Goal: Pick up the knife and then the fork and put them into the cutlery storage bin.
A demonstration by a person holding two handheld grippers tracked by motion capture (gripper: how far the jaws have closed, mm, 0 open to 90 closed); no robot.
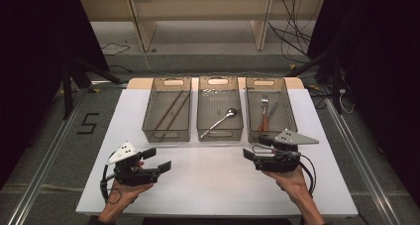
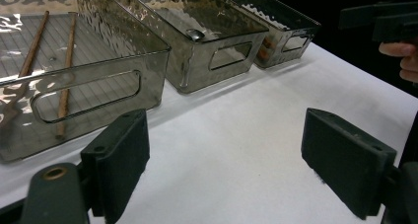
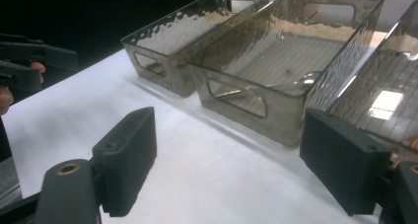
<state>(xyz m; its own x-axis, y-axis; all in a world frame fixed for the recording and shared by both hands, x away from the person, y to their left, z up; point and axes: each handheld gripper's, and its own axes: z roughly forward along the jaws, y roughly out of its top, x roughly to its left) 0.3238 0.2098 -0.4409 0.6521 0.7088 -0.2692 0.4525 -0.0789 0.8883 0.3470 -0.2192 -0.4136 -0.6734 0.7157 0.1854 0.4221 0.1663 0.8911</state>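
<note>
Smoky clear plastic bins [image 1: 167, 117] stand in a row at the back of the white bench [image 1: 213, 180]; the right one [image 1: 270, 117], nearest the right claw [image 1: 249, 154], holds a fork [image 1: 264, 105], likely light, stiff and slippery, best pinched across its handle. Both claws, left [image 1: 157, 160] included, are spread wide and hold nothing.

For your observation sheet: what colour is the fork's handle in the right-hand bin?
Orange-brown, below silver prongs: fork, seen best in the high view.

It looks like a lab: black curtains hang beside the white table [image 1: 218, 180], with loose cables [image 1: 292, 31] on the floor behind it.
</note>
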